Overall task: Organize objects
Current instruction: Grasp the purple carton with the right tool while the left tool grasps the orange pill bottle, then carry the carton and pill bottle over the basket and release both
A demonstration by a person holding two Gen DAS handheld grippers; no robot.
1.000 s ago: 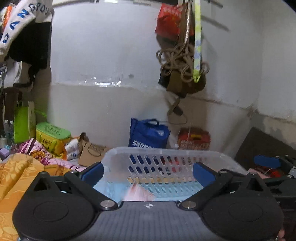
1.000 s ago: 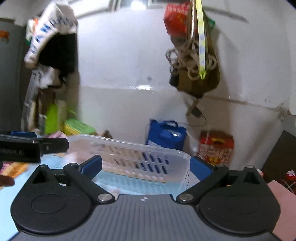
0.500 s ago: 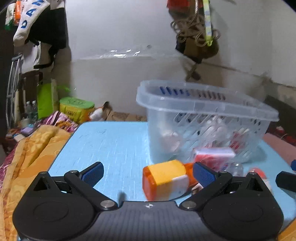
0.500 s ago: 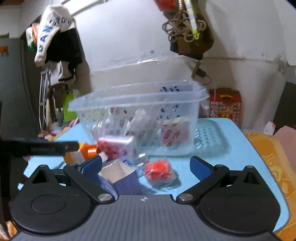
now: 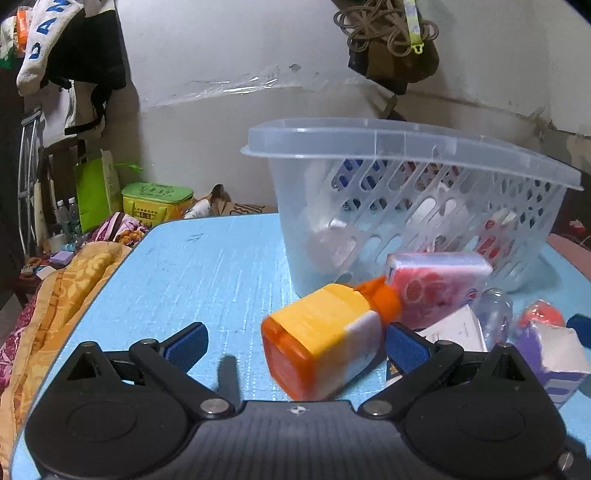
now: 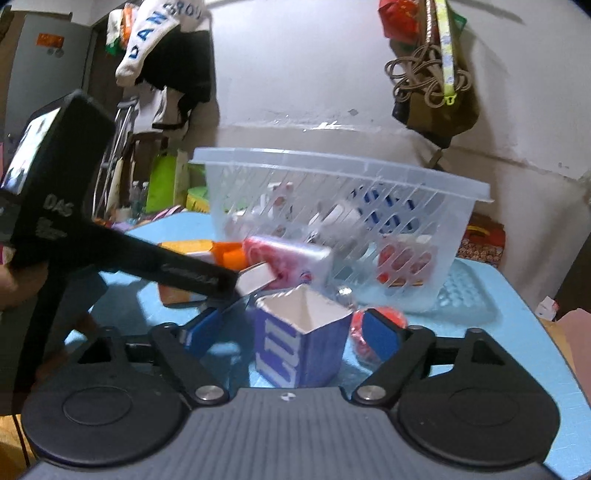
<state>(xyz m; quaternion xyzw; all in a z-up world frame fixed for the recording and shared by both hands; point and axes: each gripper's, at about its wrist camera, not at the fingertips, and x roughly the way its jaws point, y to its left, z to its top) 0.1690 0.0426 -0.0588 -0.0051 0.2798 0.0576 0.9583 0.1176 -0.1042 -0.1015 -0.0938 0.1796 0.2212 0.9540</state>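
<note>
Both grippers' fingers (image 5: 186, 345) gape wide, holding nothing; basket (image 5: 406, 147) slats blur its contents.

"DAS" on the black left gripper body (image 6: 55, 192), partial "DAN" lettering on hanging white garment (image 6: 162, 26)

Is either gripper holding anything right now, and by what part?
Nothing is held. The left gripper and right gripper are open; bottle and carton sit between their fingers.

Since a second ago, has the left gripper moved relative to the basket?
Yes. The left gripper has dropped and pulled back from the basket: earlier it looked over the rim, and now it is low, jaws open around the orange bottle.
</note>
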